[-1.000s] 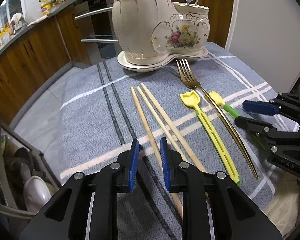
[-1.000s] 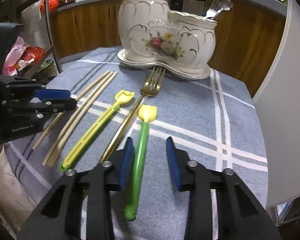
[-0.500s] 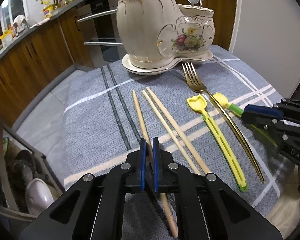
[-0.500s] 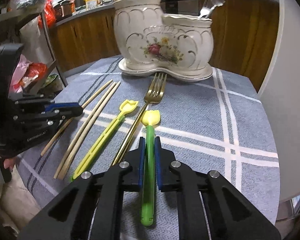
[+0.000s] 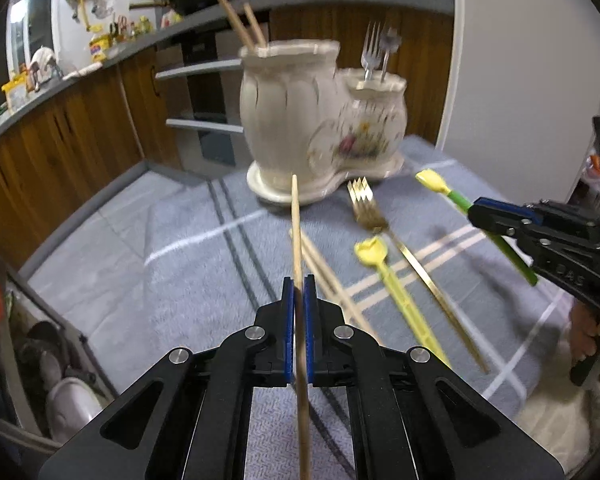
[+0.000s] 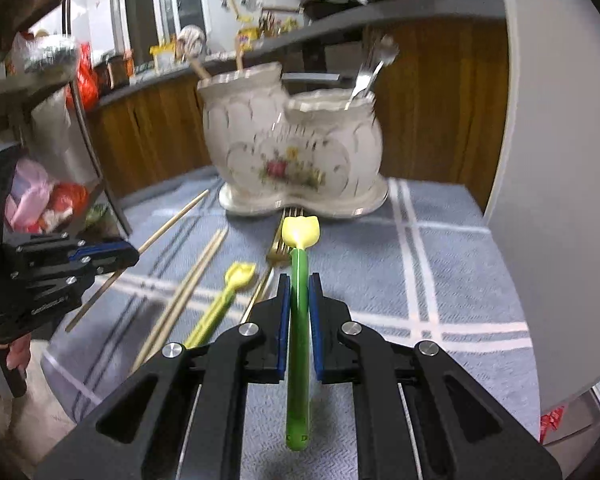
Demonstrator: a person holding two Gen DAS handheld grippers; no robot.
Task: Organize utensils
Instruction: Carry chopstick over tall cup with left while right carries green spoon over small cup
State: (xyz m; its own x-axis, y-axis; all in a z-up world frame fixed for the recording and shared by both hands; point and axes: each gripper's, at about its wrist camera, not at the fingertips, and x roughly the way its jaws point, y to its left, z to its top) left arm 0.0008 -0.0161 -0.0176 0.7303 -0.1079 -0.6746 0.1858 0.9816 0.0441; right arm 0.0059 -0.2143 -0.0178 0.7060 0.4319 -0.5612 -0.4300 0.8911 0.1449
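A grey-blue tablecloth (image 5: 172, 280) with pale and dark stripes is covering the table; a cream two-compartment ceramic holder (image 5: 320, 120) with a flower print is standing on its saucer at the far end, with two chopsticks poking from the taller compartment and a fork and a spoon from the lower one; the left gripper (image 5: 299, 292) is clamping a single wooden chopstick (image 5: 296, 232) between its blue pads, the stick raised off the cloth and pointing toward the holder; the right gripper (image 6: 299, 296) is pinching a green-handled utensil with a yellow tulip tip (image 6: 299, 280), also lifted clear of the cloth; a gold fork (image 5: 384, 236) is lying on the cloth, tines near the saucer; beside it a yellow tulip-tipped utensil (image 5: 396, 292) is resting, and two more chopsticks (image 6: 184, 292) are lying side by side, touching.
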